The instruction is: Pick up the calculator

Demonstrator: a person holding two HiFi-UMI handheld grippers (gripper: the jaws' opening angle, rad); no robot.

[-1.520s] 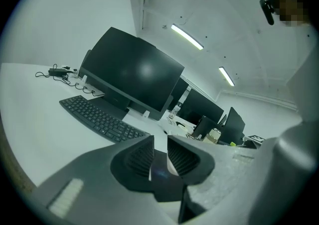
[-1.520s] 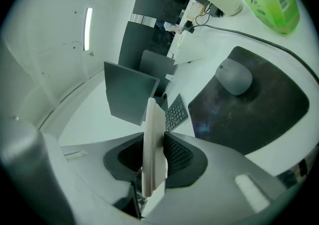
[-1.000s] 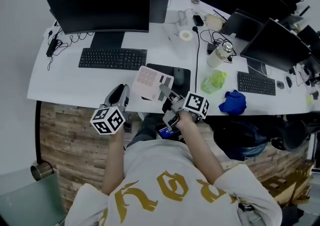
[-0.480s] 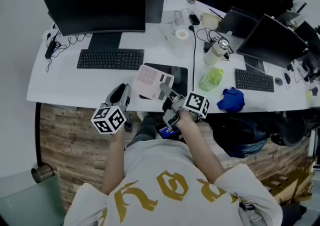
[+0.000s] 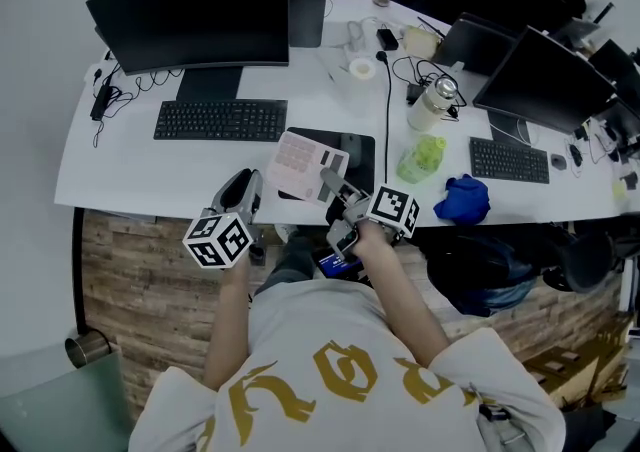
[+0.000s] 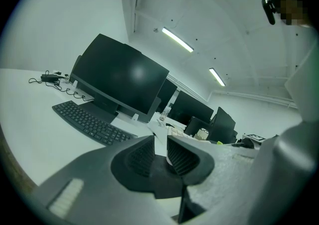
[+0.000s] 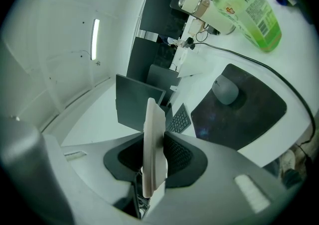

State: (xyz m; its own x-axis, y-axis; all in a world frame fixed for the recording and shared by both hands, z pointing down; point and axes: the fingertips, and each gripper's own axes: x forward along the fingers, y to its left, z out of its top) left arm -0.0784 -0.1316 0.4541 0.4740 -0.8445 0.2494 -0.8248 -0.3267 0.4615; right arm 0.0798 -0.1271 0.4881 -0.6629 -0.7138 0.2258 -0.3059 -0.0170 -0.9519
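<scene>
Calculator [image 5: 308, 162] in my right gripper [image 5: 332, 183].
Jaws clamped on its edge; left gripper [image 5: 242, 183] jaws slightly apart, empty. Green bottle [image 7: 244, 2] label unreadable.

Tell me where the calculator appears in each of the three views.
Head view: centre, the calculator is tilted above the desk's front edge, held by the right gripper.
Left gripper view: it cannot be told apart here.
Right gripper view: low centre, edge-on between the jaws.
Shared landmark: the black keyboard, in all three views.
</scene>
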